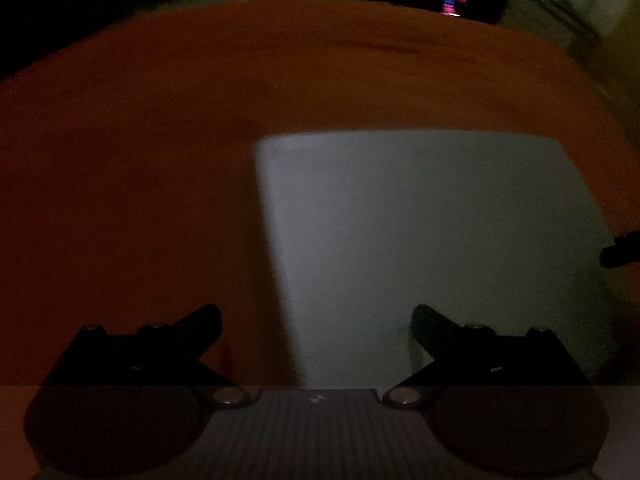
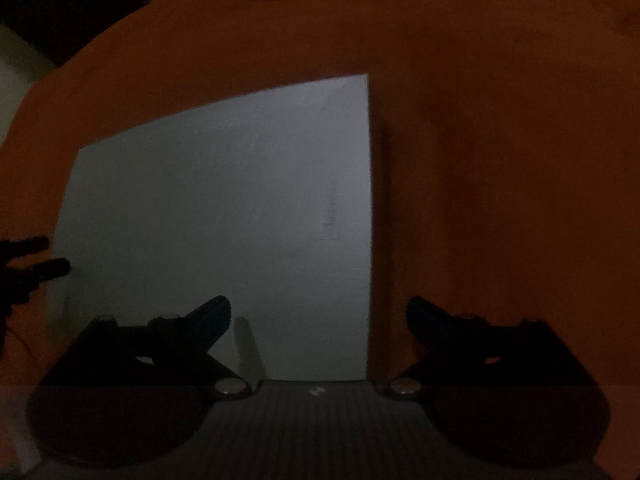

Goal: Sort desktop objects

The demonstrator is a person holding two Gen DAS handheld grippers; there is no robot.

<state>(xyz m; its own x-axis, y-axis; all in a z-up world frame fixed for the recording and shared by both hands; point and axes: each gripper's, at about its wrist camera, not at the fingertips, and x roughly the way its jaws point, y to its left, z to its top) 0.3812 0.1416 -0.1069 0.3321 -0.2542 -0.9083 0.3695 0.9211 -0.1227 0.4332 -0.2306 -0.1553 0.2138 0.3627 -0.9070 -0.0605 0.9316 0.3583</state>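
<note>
**Both hand-held grippers spread wide over a pale sheet on orange cloth**

Nearest to me, my left hand-held gripper [image 1: 316,320] has its two black fingers set far apart with nothing between them. Its left finger hangs over orange cloth and its right finger over the pale sheet. My right hand-held gripper [image 2: 319,314] is spread just as wide and also empty, with its left finger over the sheet and its right finger over the cloth.

Just beyond the fingertips lies a flat, pale grey-white rectangular sheet [image 1: 420,220], lying on the orange cloth-covered surface [image 1: 140,180]. In the dim light it may be paper or thin card; I cannot tell which. The right wrist view shows faint small marks near its right edge [image 2: 332,216], too blurred to read.

At the right edge of the left wrist view, a black fingertip of my right gripper pokes in over the sheet. Likewise my left gripper's fingers show at the left edge of the right wrist view.

Farther off, the orange cloth runs to its far edge, where a small glowing pink and blue thing [image 1: 454,3] sits in the dark.
</note>
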